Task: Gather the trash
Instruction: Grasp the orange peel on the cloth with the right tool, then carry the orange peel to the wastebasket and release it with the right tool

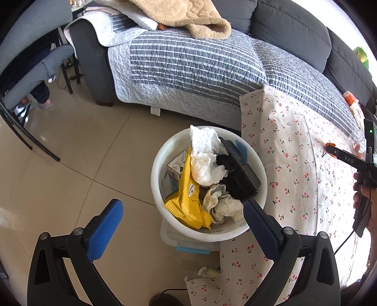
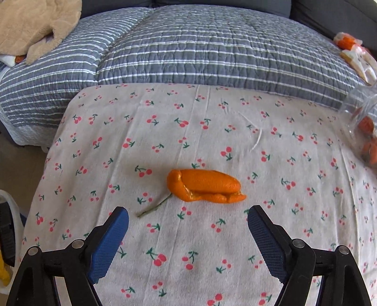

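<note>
A white bin (image 1: 262, 186) stands on the floor beside the table, filled with white tissue (image 1: 205, 160), a yellow wrapper (image 1: 188, 202), a black tray (image 1: 238, 174) and crumpled paper (image 1: 223, 202). My left gripper (image 1: 183, 211) hangs open above the bin's near rim, nothing between its blue pads. An orange peel (image 2: 202, 186) lies on the cherry-print tablecloth (image 2: 212, 247), with a thin green stem (image 2: 153, 207) beside it. My right gripper (image 2: 188, 219) is open just short of the peel, not touching it. It also shows at the right edge of the left wrist view (image 1: 339, 153), held by a hand.
A grey striped sofa cover (image 2: 188, 54) lies behind the table, with a beige blanket (image 1: 188, 16) on it. A clear plastic container (image 2: 362, 122) with orange pieces sits at the table's right edge. A small paper scrap (image 1: 207, 270) lies on the floor. A chair (image 1: 30, 70) stands at left.
</note>
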{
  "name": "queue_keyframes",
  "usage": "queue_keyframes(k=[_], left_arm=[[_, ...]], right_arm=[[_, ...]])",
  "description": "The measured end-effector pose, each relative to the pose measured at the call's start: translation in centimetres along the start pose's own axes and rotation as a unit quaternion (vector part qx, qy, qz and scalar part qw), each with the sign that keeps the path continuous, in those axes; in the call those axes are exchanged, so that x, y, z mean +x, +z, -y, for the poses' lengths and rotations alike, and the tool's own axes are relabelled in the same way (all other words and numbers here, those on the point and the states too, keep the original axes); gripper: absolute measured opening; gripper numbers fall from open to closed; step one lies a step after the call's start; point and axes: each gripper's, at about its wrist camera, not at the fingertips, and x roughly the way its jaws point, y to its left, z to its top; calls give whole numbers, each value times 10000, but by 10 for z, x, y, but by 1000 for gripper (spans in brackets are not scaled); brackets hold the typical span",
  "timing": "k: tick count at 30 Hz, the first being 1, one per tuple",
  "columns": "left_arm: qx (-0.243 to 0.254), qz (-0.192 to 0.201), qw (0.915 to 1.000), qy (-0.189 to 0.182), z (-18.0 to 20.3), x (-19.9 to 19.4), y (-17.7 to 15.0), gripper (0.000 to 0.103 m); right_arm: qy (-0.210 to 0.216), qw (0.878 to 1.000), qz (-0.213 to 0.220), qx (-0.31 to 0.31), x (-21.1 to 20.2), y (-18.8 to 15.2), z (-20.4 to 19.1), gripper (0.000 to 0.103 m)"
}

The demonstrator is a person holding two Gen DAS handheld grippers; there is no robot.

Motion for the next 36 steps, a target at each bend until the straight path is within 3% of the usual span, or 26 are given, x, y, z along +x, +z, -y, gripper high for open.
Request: queue_keyframes(k=[4,6,10,11,12,14,22,28,36], left_arm=[[19,10,10000,80,5,0,-1,103],[41,13,9999,91,7,-1,-3,103],[140,-21,9997,176,11,0,-6,103],[138,-36,9997,187,11,0,-7,103],[122,-43,9997,183,10,0,-7,103],[73,-41,9998,161,8,-1,-7,103],[-81,19,10000,-14,1,-7,-7,103],[-191,-118,9997,130,-18,-5,-10,103],[-209,-264,9989,312,-42,-2,-19,103]], right_arm=[[-158,9992,61,-366,16,5,-15,80],[-372,9981,29,-493,27,4,-18,65],[-526,9971,113,-538,37,3,-12,54],[-608,9967,130,-522,36,5,-10,39],[-567,9972,159,-469,34,6,-7,33],[-344,9988,146,-315,30,7,0,24],[546,9983,15,-210,-7,2,-8,22],[1563,9863,-172,-497,-38,-14,-75,22],[2887,9525,-613,-750,-55,-38,-182,22]])
